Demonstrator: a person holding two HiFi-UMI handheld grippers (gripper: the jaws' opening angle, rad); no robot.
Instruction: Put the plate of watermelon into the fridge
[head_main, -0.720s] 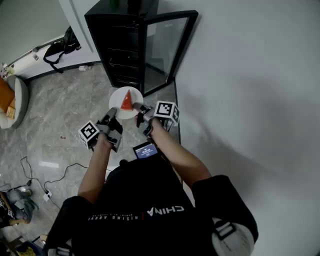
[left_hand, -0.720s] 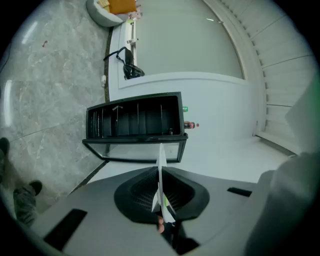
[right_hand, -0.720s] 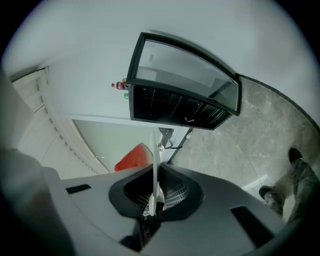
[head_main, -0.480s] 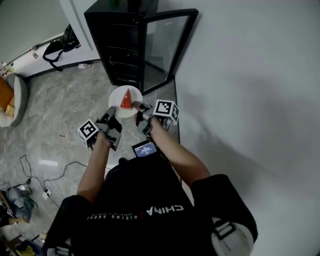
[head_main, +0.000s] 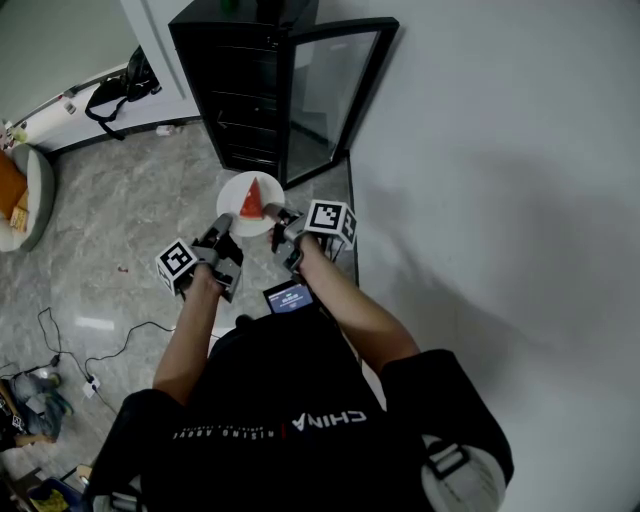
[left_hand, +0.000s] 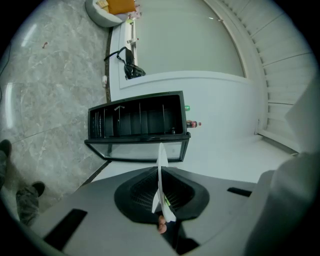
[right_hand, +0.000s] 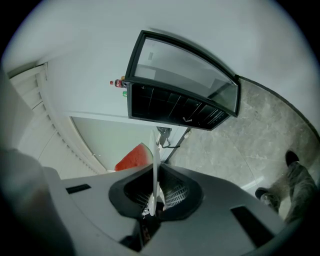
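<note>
The left gripper (head_main: 221, 235) is clamping the left rim of the white plate (head_main: 233, 192), held short of the open fridge (head_main: 245, 95); the watermelon wedge (head_main: 251, 200) is lying seemingly mid-plate; the right gripper (head_main: 277, 216) is pinching the right rim.

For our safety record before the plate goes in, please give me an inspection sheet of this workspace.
Surface: grey marble floor.
Job's things: white plate with watermelon slice, held before the fridge; its glass door open.
Clutter: black bag left of the fridge; seat with orange cushion.
Grippers: left gripper and right gripper each shut on the plate rim.
Cables: black cables on the floor, at the person's left.
Surroundings: white wall on the right.
</note>
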